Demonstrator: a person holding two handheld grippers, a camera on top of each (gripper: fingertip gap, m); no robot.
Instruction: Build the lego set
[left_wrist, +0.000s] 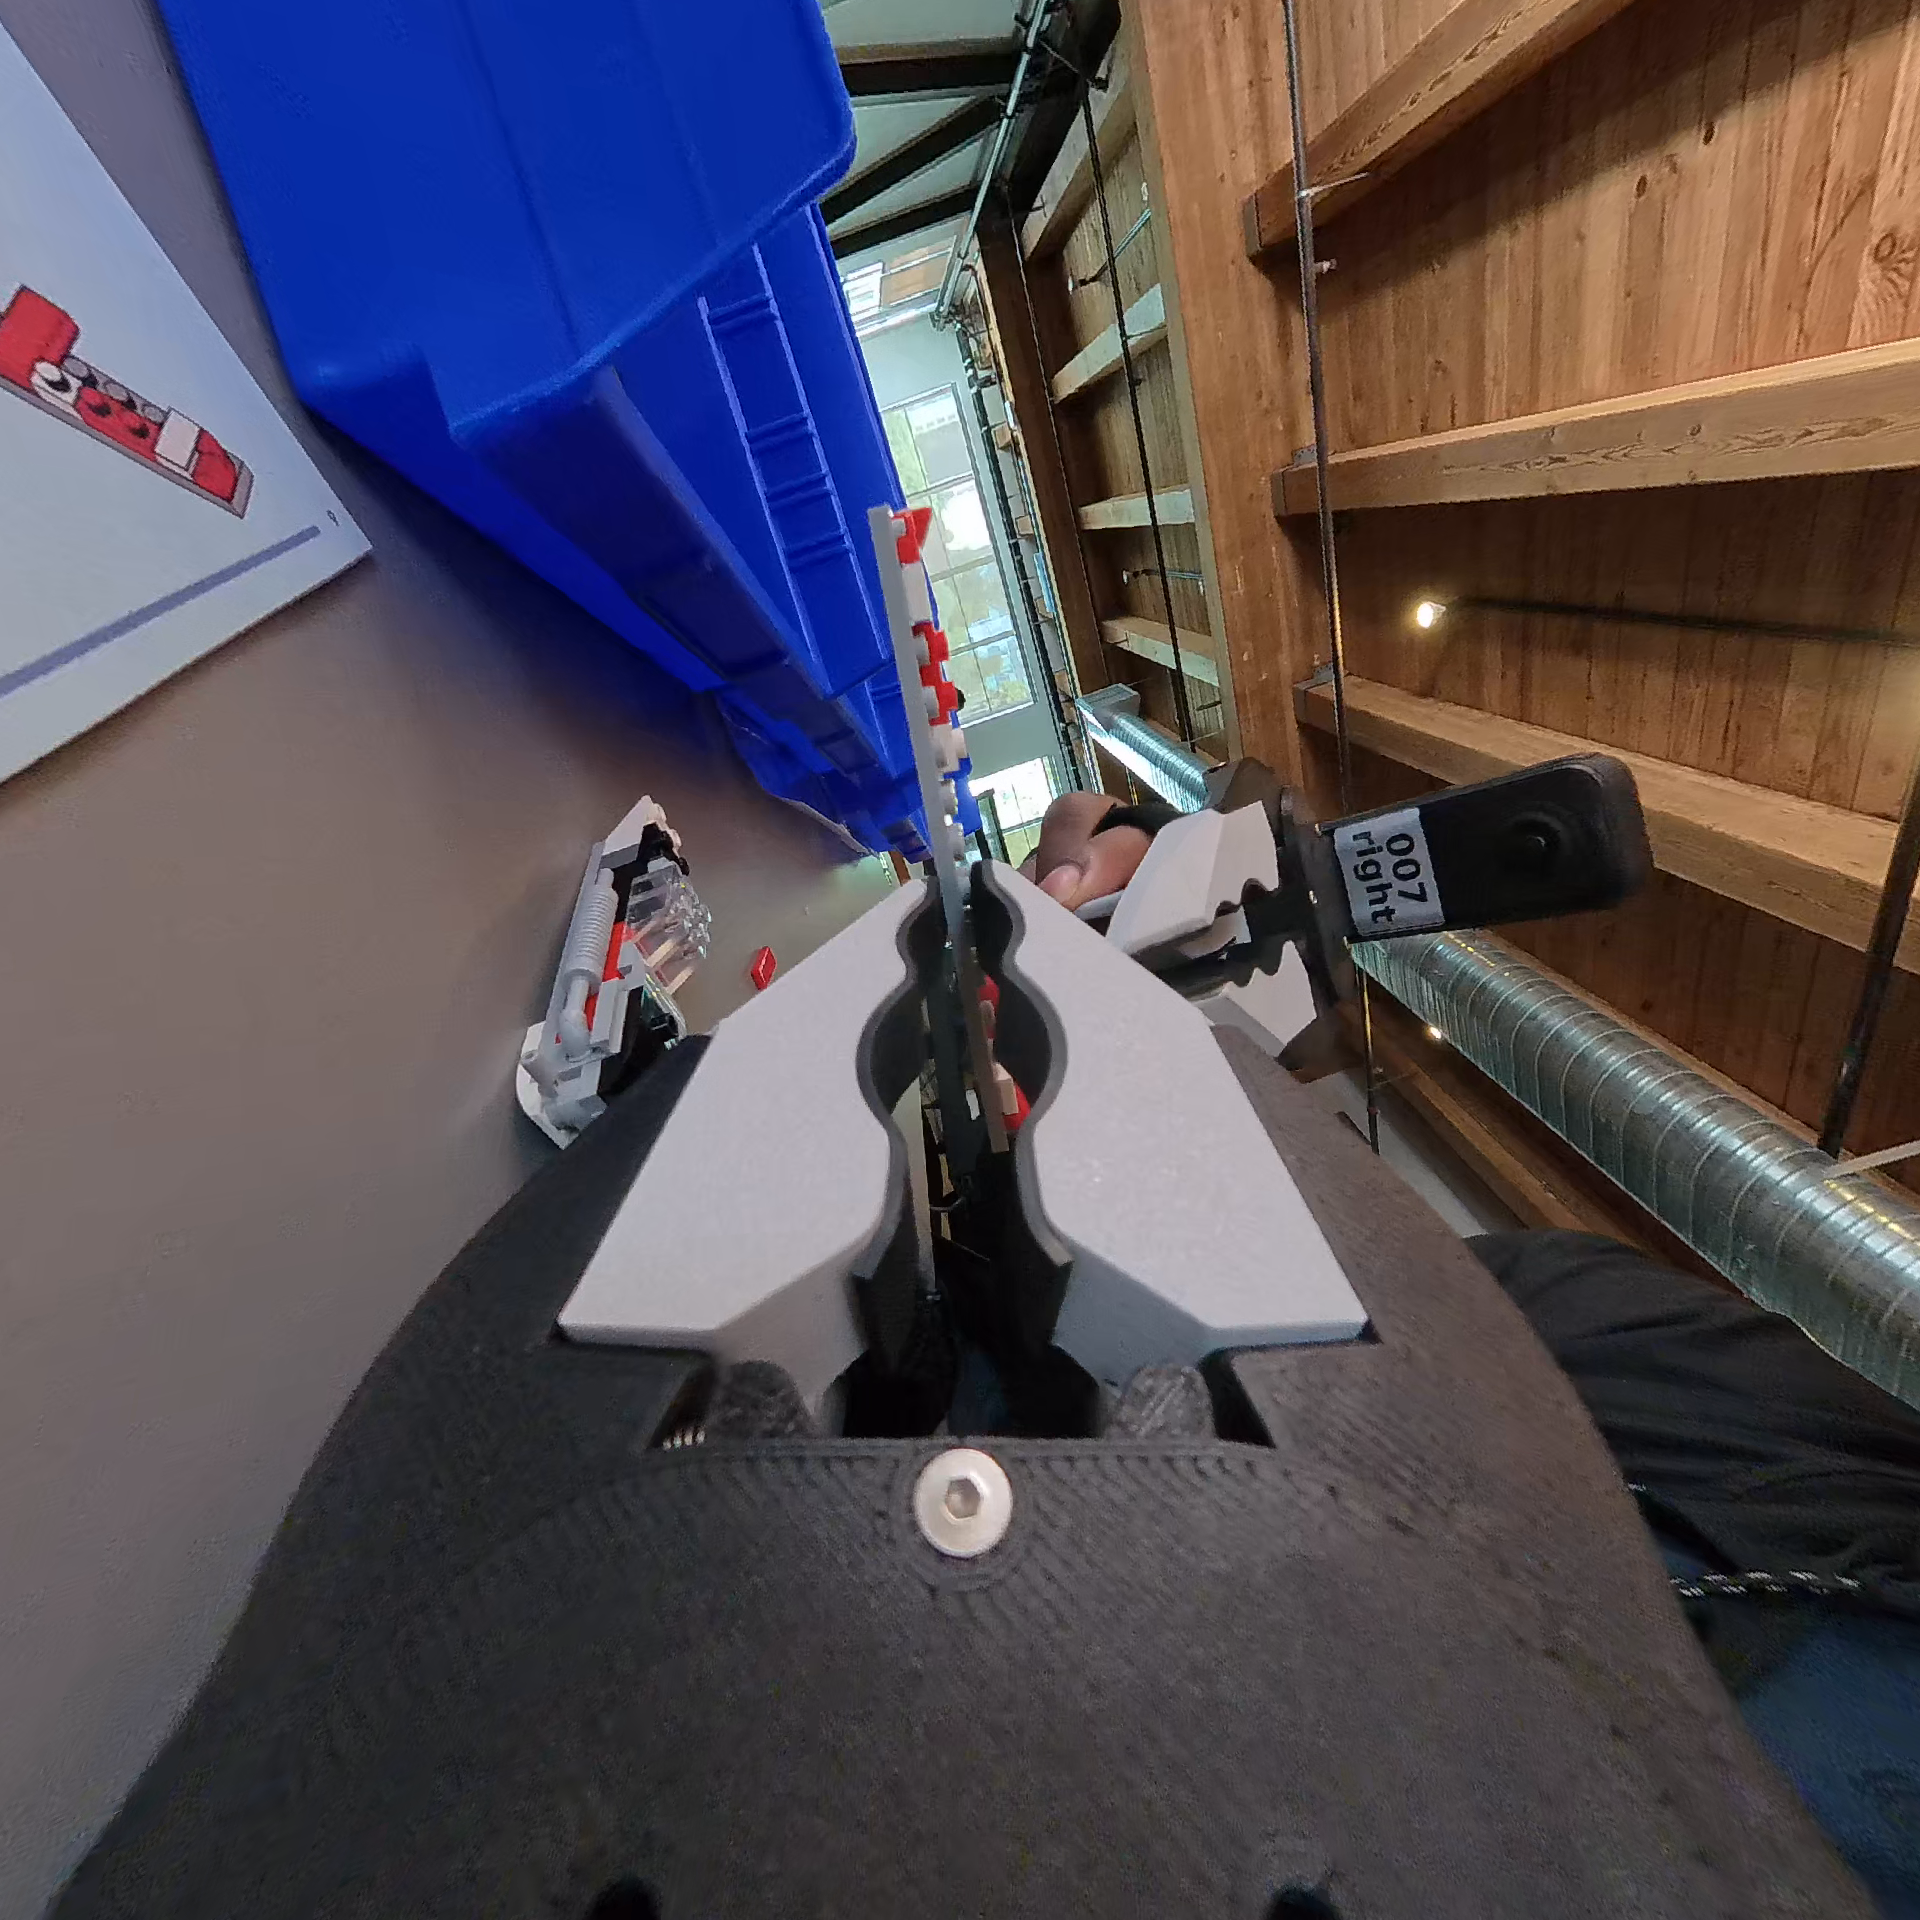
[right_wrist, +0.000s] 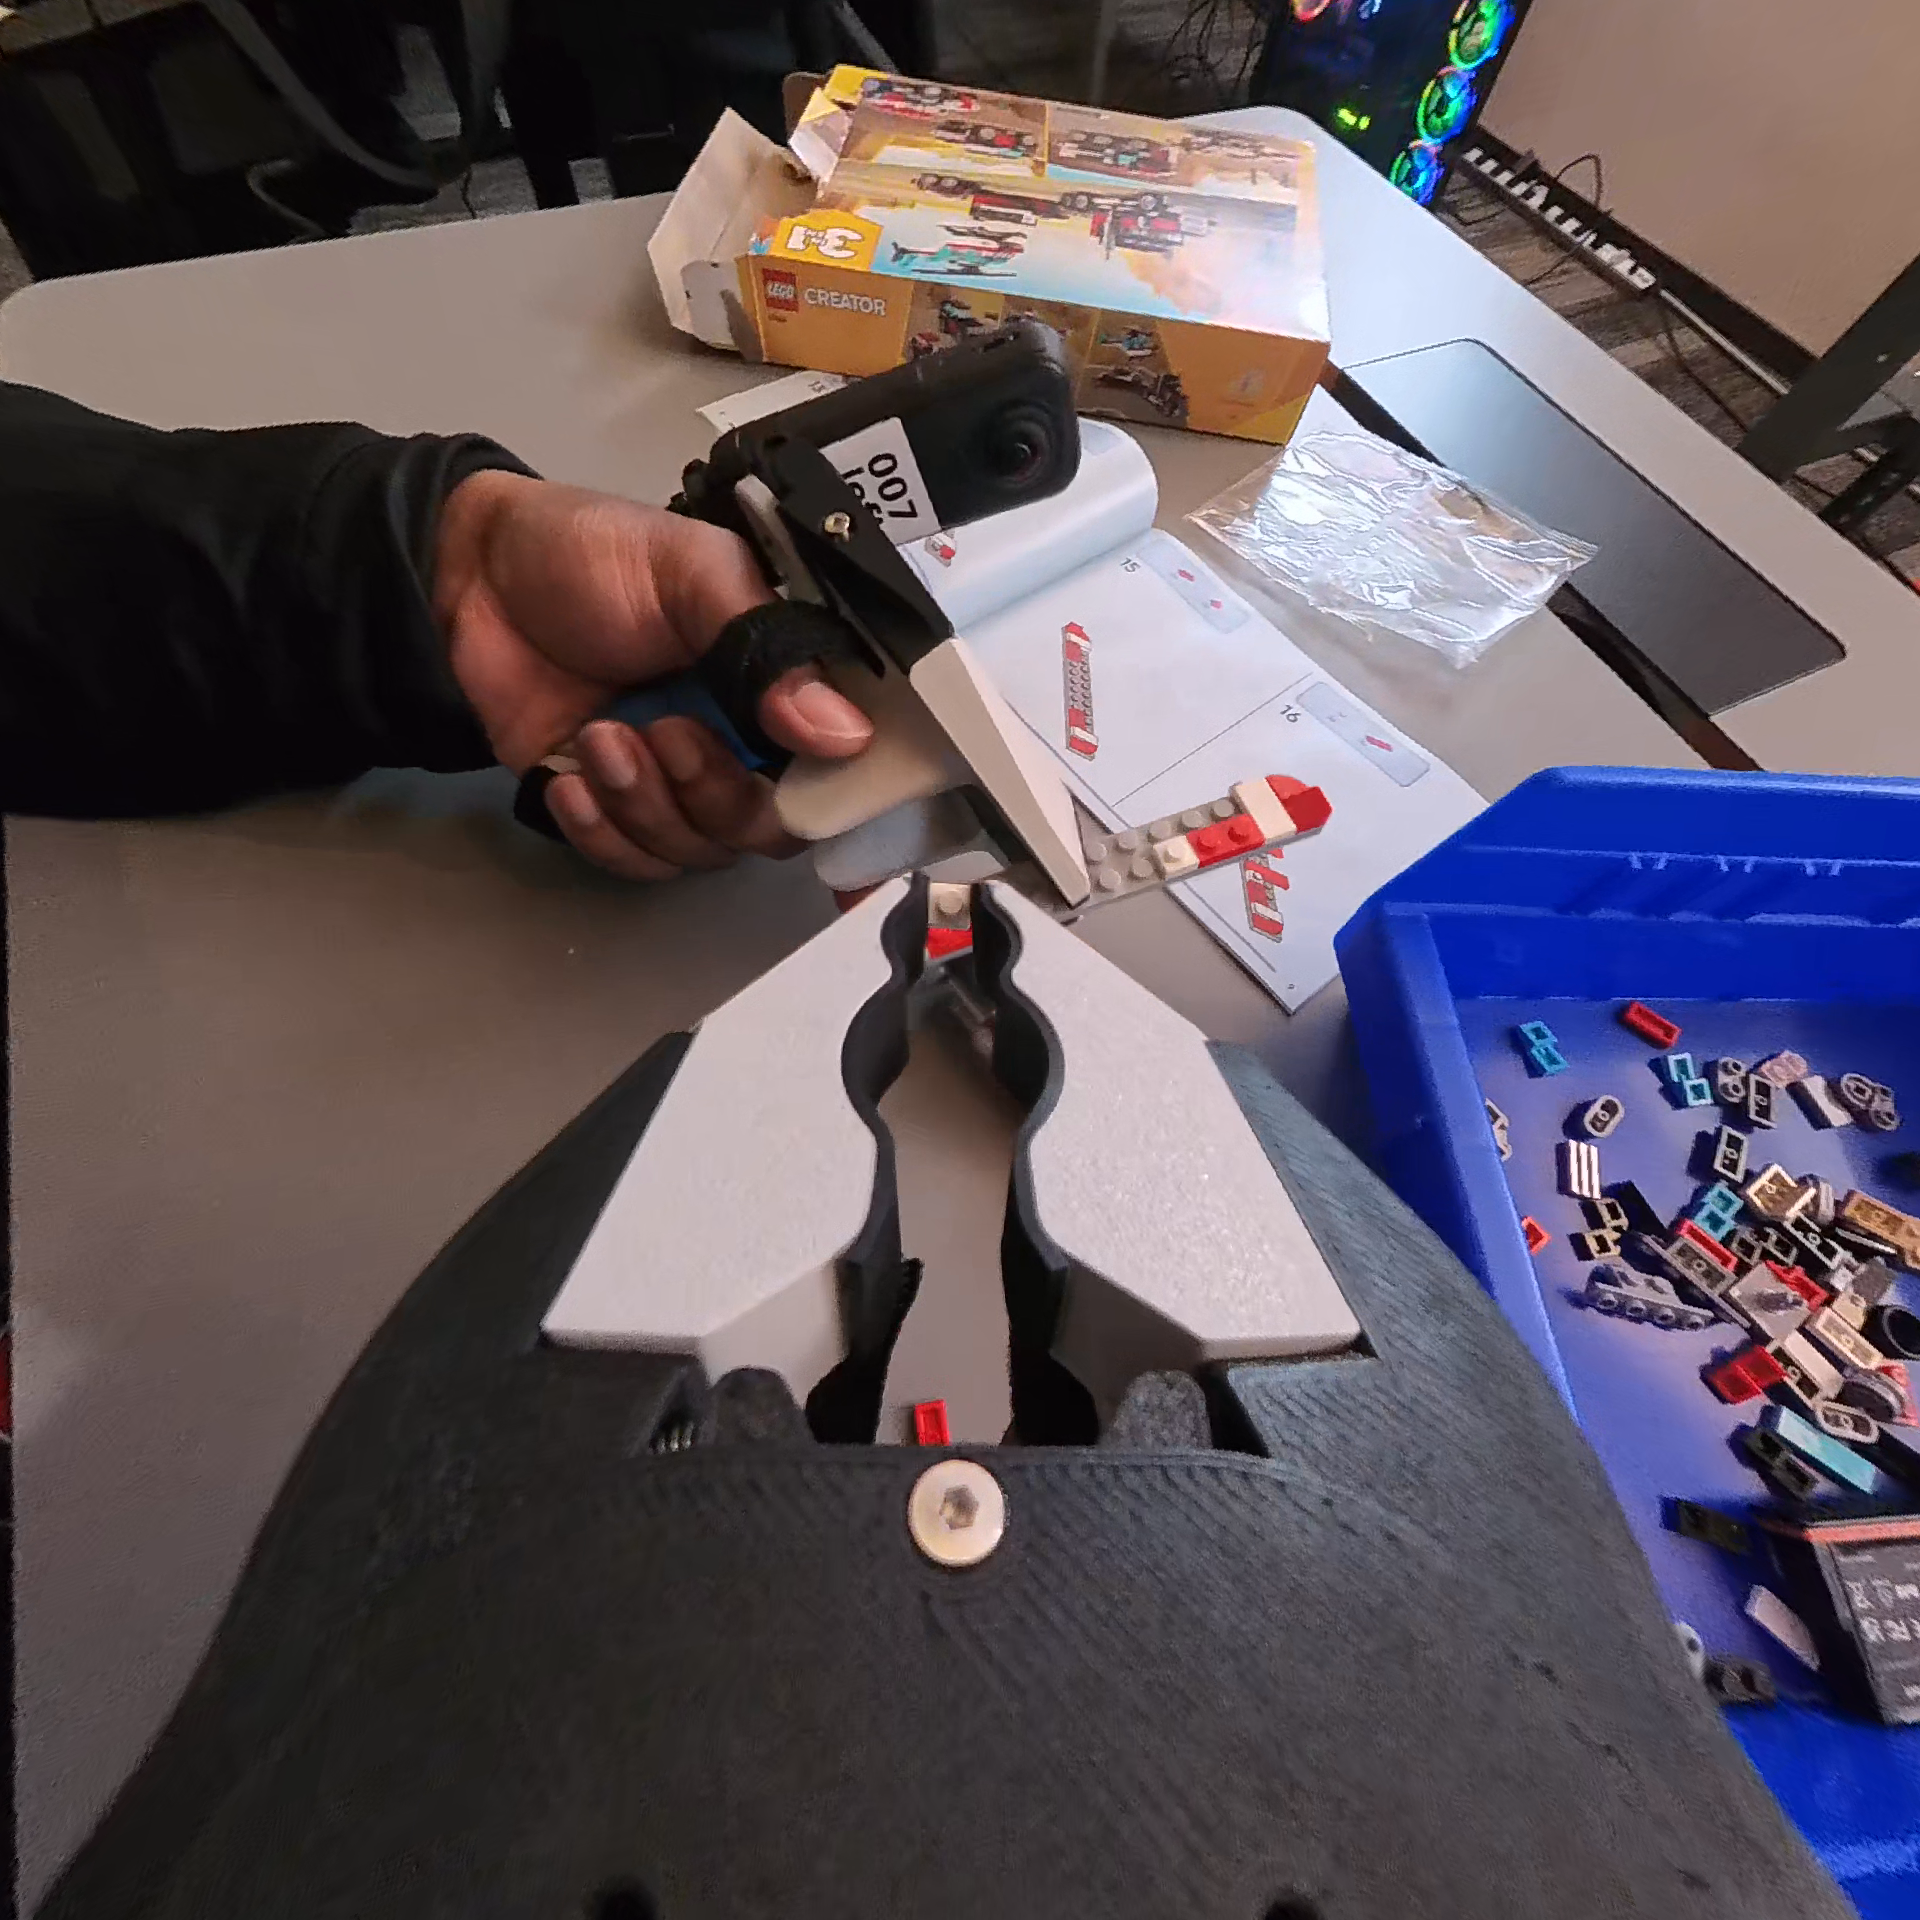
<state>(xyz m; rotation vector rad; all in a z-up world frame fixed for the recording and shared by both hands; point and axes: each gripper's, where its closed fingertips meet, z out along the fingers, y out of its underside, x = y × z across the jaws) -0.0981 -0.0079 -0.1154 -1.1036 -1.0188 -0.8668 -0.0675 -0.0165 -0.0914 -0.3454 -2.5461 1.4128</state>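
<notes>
A grey bench (right_wrist: 260, 935) carries a yellow printed set box (right_wrist: 1039, 260) and an open instruction booklet (right_wrist: 1174, 665) — blue bin (right_wrist: 1662, 1195) of loose bricks at right. Left gripper (right_wrist: 1039, 862) fingers clamp the grey-red lego strip (right_wrist: 1216, 831); right gripper (right_wrist: 951, 914) fingers pinch a small white-red piece (right_wrist: 948, 920) beside it.

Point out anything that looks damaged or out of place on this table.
The set's box has a torn, ragged end flap. A small red piece lies loose on the table, apart from the blue bin that holds the other parts.
</notes>
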